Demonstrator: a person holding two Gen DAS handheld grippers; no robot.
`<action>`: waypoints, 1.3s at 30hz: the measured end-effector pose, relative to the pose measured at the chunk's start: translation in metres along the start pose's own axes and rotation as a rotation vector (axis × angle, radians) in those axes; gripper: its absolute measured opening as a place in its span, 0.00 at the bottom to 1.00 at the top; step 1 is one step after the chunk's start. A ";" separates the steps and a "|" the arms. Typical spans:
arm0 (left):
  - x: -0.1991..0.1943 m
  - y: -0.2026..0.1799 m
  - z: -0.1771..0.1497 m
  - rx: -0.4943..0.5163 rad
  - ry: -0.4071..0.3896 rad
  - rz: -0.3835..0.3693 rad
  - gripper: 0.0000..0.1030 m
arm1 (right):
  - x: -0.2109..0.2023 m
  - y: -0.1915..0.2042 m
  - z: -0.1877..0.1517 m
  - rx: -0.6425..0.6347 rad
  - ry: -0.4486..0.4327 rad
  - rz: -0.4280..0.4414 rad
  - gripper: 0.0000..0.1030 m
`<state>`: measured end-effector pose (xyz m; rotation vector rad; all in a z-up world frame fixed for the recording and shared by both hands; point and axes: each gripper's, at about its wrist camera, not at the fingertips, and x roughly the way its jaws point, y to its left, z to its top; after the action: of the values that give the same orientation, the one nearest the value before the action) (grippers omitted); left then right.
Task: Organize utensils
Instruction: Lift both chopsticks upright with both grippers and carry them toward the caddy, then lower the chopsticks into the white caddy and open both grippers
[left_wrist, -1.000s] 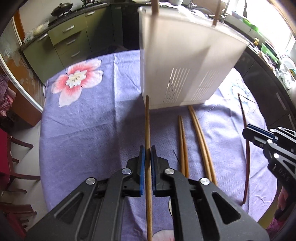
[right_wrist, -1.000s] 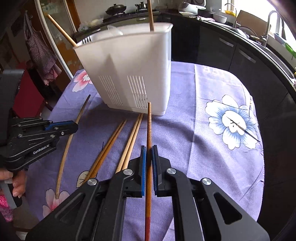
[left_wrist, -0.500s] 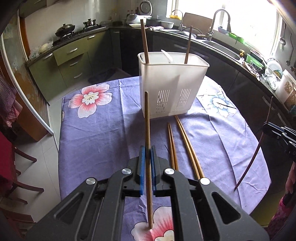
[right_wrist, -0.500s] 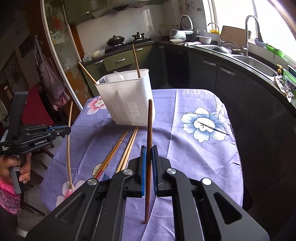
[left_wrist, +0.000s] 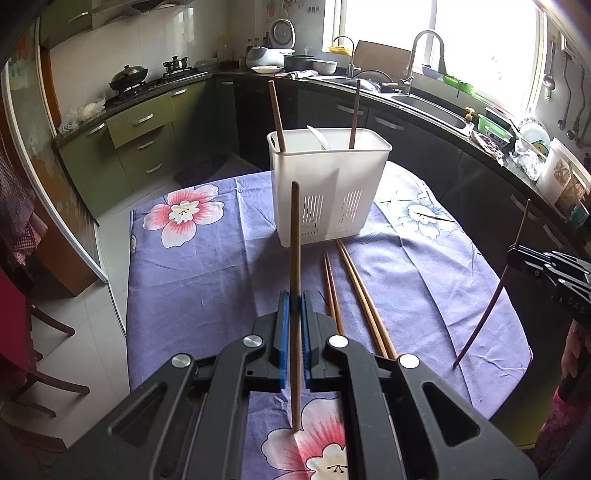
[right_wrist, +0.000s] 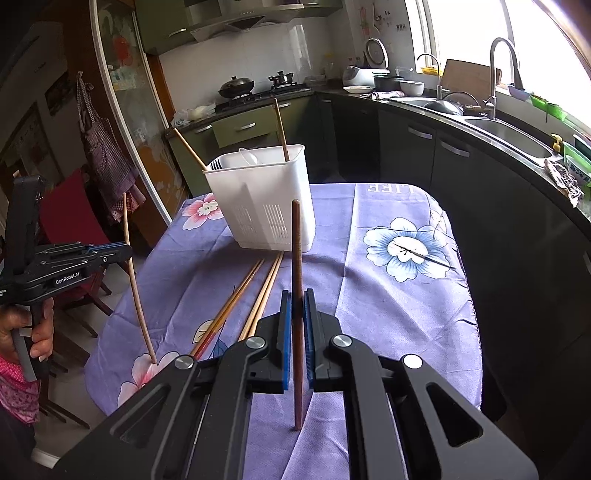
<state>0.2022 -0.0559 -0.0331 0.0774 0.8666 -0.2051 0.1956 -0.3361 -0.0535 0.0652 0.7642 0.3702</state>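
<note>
Your left hand-held gripper (left_wrist: 293, 299) sits low in the middle of the left wrist view, and its blue pads are squeezed tight on one brown chopstick (left_wrist: 294, 280). That stick points up the frame toward the white utensil holder (left_wrist: 327, 184). Your right hand-held gripper (right_wrist: 296, 299) is low in the middle of the right wrist view, and it is squeezed tight on a darker chopstick (right_wrist: 296, 280). The holder stands in the upper middle of both views, on the worktop (left_wrist: 207, 280) with its purple flower cloth. Two sticks (left_wrist: 276, 110) poke out of the top of the holder, one at each end, and a white spoon (left_wrist: 318, 136) sits between them. Four more chopsticks (left_wrist: 351, 288) lie flat on the cloth, just below the holder and between the two grippers. In the right wrist view, at the far left edge, your hand (right_wrist: 22, 332) grips the handle of the left tool.
</note>
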 end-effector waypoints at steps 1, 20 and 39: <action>-0.001 0.001 0.000 -0.001 -0.002 0.000 0.06 | 0.000 0.000 0.000 0.000 -0.001 0.000 0.07; -0.015 -0.001 0.010 0.001 -0.034 -0.021 0.06 | -0.009 0.007 0.005 -0.019 -0.021 0.015 0.07; -0.062 -0.024 0.099 0.023 -0.164 -0.033 0.06 | -0.012 -0.004 0.002 -0.006 -0.021 0.009 0.07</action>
<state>0.2317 -0.0854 0.0784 0.0667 0.7021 -0.2491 0.1903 -0.3440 -0.0449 0.0666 0.7424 0.3798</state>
